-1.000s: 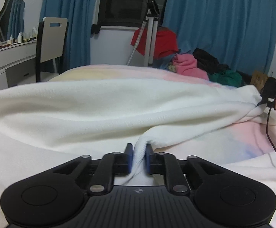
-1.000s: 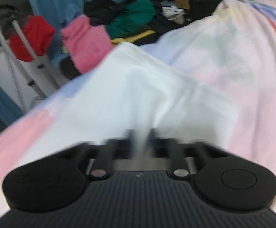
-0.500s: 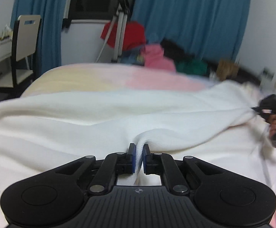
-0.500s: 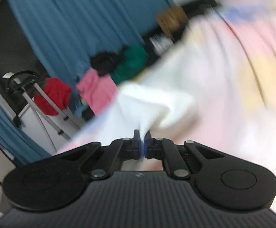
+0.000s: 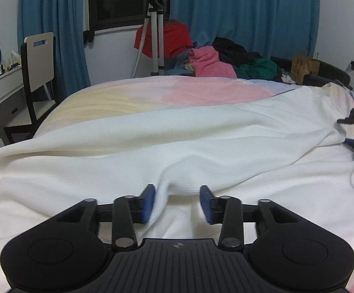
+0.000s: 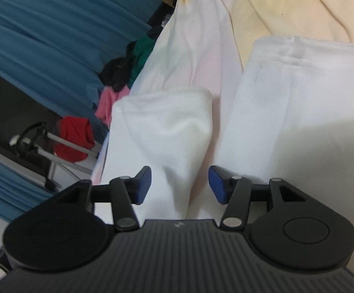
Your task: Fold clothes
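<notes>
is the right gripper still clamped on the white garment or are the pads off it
Apart. In the right wrist view the right gripper has just been opening; the white garment lies between its jaws, with a clear gap beside the right-hand pad.

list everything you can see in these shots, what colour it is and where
white garment: 1, white ribbed knit, spread across the bed, folds between both claws
bedspread: 1, pastel yellow, pink and blue, under the garment
clothes pile: 1, red, pink, black and green, beyond the bed's far edge
curtains: 2, blue, either side of the dark window
tripod: 1, silver and black, at the window
chair: 1, pale back on a dark frame, left of the bed
dresser: 1, white, far left
cardboard box: 1, brown, far right
left claw: 1, black with blue pads, just opened, cloth loose between
right claw: 1, same, just opened, cloth loose between
</notes>
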A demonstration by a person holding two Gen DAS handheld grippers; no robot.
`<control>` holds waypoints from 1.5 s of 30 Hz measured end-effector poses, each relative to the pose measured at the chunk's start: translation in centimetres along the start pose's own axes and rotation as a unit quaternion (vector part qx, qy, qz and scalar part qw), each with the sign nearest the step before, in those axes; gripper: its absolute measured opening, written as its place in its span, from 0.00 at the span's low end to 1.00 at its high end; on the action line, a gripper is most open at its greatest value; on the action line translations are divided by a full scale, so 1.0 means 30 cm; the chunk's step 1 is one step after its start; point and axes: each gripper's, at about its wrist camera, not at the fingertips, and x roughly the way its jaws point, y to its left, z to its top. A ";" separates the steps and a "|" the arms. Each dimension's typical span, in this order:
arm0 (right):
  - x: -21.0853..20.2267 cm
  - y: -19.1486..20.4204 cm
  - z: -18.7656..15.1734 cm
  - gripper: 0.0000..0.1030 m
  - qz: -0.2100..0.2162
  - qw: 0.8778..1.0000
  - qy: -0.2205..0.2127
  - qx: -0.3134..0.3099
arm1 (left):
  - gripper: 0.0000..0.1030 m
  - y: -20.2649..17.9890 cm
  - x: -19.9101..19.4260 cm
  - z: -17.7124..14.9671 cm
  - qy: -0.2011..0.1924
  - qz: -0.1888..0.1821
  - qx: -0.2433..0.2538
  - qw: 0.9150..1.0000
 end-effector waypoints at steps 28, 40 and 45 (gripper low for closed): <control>-0.007 0.021 0.137 0.36 -0.114 0.985 -0.064 -0.111 | 0.72 0.082 -0.018 0.017 -0.029 -0.065 -0.167 0.983; -0.470 0.360 -0.258 0.71 -0.100 0.967 -0.010 -0.235 | 0.77 0.390 -0.109 -0.016 -0.036 -0.015 -0.364 0.931; -0.532 0.398 -0.489 0.71 -0.061 0.951 0.024 -0.302 | 0.78 0.595 -0.094 0.004 -0.030 0.019 -0.430 0.902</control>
